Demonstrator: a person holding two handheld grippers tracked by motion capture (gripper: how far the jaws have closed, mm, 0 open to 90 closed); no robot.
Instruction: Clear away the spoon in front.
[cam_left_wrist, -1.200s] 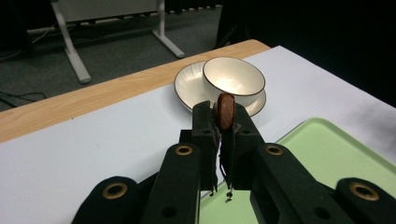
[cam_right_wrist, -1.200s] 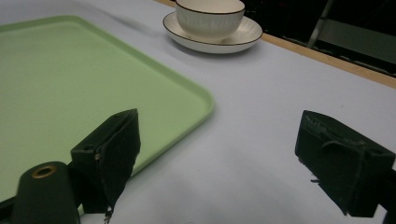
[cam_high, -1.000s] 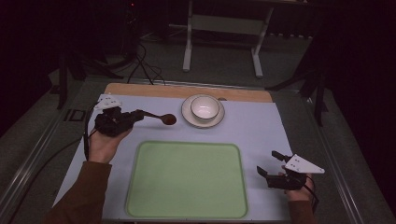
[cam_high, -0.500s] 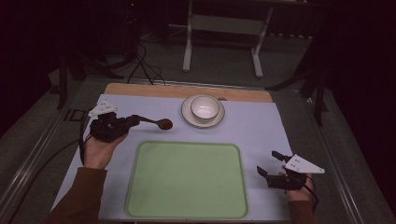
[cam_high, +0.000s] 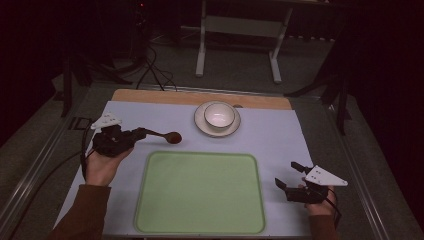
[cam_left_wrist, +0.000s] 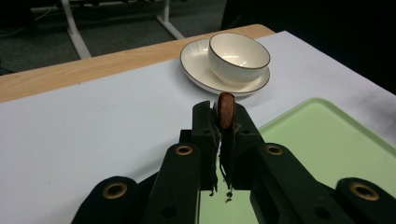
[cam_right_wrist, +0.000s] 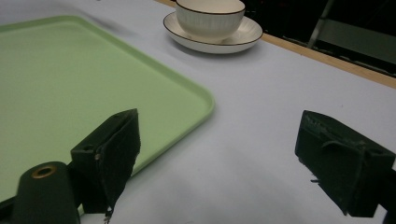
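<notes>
A: Start with the big things. What lies on the table?

B: A pale sheet (cam_high: 280, 145) covers most of the wooden table (cam_high: 150, 96). On its near half sits the green tray (cam_high: 200, 192), bare. Beyond the tray's far edge stands the saucer (cam_high: 200, 122) with the white bowl (cam_high: 218, 115) in it. None of these has shifted since a second ago.

A: And the two tools?

B: The left gripper (cam_high: 137, 134) is held over the sheet, left of the tray's far left corner. Its jaws are pressed together on the handle of a wooden spoon (cam_high: 167, 136), whose dark brown bowl end points right toward the saucer, well short of it. In the left gripper view the spoon (cam_left_wrist: 226, 109) stands edge-on between the black jaws, with the bowl (cam_left_wrist: 238, 56) and saucer (cam_left_wrist: 196, 60) beyond it and the tray (cam_left_wrist: 327, 140) at lower right.

A: Has that one moved?

B: Yes, a little. Over the last second the left gripper and spoon have drawn back toward the person and slightly leftward, so the spoon's head now sits farther from the saucer and nearer the tray's far edge.

A: The other hand?

B: The right gripper (cam_high: 289, 175) rests low by the tray's near right corner, jaws spread wide with nothing between them. The right gripper view shows the same: two black jaws apart over the sheet (cam_right_wrist: 261, 116), the tray's corner (cam_right_wrist: 196, 105) just ahead. It has stayed where it was.
</notes>
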